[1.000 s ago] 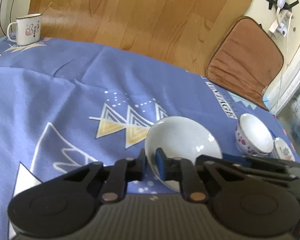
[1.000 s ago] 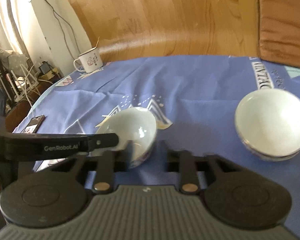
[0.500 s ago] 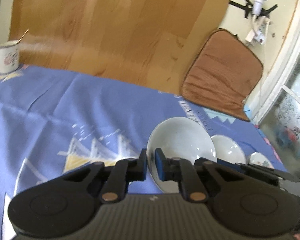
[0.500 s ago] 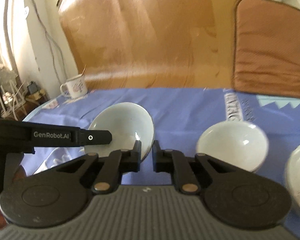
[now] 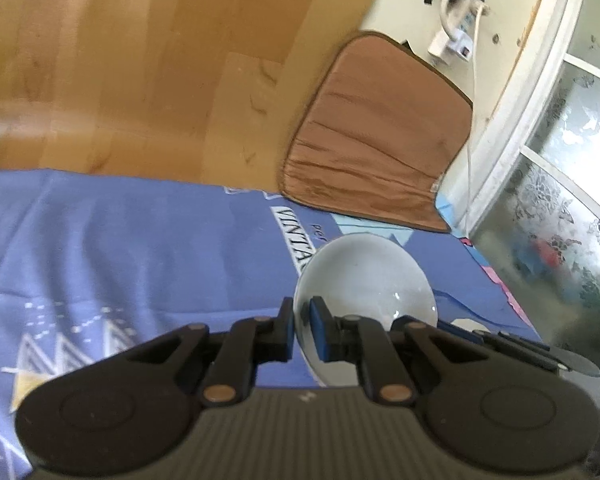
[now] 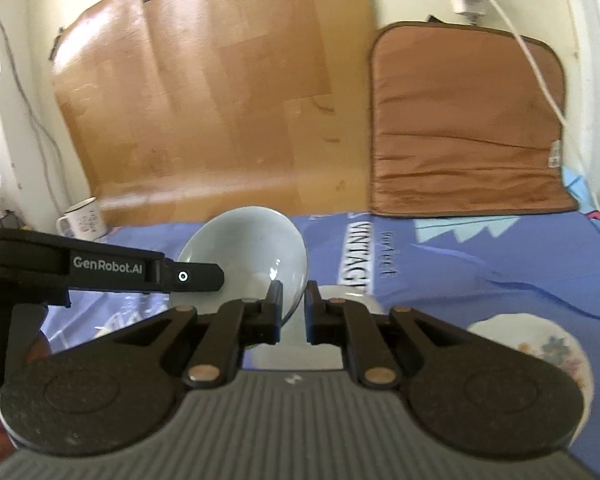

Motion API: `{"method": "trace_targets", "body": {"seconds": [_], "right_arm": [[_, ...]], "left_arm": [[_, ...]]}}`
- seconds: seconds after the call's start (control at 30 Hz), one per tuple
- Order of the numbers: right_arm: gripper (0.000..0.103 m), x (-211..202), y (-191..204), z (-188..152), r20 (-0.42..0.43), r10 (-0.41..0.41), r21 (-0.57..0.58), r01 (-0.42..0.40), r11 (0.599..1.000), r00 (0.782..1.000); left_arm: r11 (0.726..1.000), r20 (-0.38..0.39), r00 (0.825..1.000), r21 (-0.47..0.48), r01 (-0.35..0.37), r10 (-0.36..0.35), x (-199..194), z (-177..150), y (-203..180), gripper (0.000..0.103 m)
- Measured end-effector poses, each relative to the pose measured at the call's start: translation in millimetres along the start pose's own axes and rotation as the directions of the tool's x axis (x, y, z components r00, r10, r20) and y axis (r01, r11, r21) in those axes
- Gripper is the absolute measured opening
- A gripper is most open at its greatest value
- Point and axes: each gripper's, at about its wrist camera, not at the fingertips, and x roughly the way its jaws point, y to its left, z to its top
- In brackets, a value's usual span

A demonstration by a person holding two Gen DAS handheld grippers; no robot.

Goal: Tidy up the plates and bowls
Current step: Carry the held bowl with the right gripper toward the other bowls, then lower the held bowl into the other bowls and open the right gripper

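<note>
Bowls [image 6: 246, 248]: 2 | plate [image 6: 540, 344]: 1 | left gripper [image 5: 302, 330] clamps bowl | right gripper [image 6: 292, 312] nearly closed, empty

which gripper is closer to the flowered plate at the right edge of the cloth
Right. The right gripper hangs just left of the flowered plate and above it. The left gripper, shut on the pale bowl, sits farther left, beyond the right one.

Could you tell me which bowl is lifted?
The pale bowl, tilted in the left gripper; the white bowl and floral dish rest on the cloth.
</note>
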Motion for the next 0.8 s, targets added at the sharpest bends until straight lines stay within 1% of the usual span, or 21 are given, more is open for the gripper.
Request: {"method": "trace_targets", "body": {"seconds": [0.23, 0.37, 0.6, 0.67, 0.7, 0.73, 0.8], "right_arm": [[0.014, 2.9, -17.2, -6.7, -0.028, -0.041, 0.030, 0.042, 0.999, 0.999], [0.014, 5.9, -23.0, -11.2, -0.044, -0.049, 0.046, 0.051, 0.998, 0.998], [0.014, 11.5, -23.7, -10.5, -0.039, -0.060, 0.047, 0.061, 0.997, 0.997], [0.015, 12.8, -23.6, -11.0, -0.044, -0.056, 0.048, 0.058, 0.997, 0.997], [0.015, 14.0, -23.4, -11.5, -0.050, -0.053, 0.050, 0.056, 0.997, 0.997], [0.016, 15.4, -23.0, -12.1, -0.055, -0.054, 0.051, 0.057, 0.997, 0.997], [0.016, 15.5, -21.9, -12.8, -0.047, -0.062, 0.049, 0.064, 0.997, 0.997]], "left_arm": [[1.000, -0.057, 0.998, -0.016, 0.017, -0.017, 26.9, -3.2, -8.3, 0.010], [1.000, -0.082, 0.997, -0.011, 0.006, -0.007, 37.2, -8.2, -9.8, 0.011], [1.000, -0.067, 0.998, 0.007, -0.009, 0.009, 39.6, -8.8, -13.6, 0.011], [0.999, -0.057, 0.998, 0.024, -0.027, 0.028, 39.8, -9.0, -15.5, 0.011], [0.999, -0.053, 0.998, 0.033, -0.039, 0.041, 39.8, -9.5, -16.5, 0.013], [0.998, -0.057, 0.997, 0.038, -0.048, 0.050, 41.1, -9.7, -16.9, 0.014], [0.999, -0.070, 0.997, 0.027, -0.042, 0.044, 44.2, -10.4, -14.6, 0.014]]}}
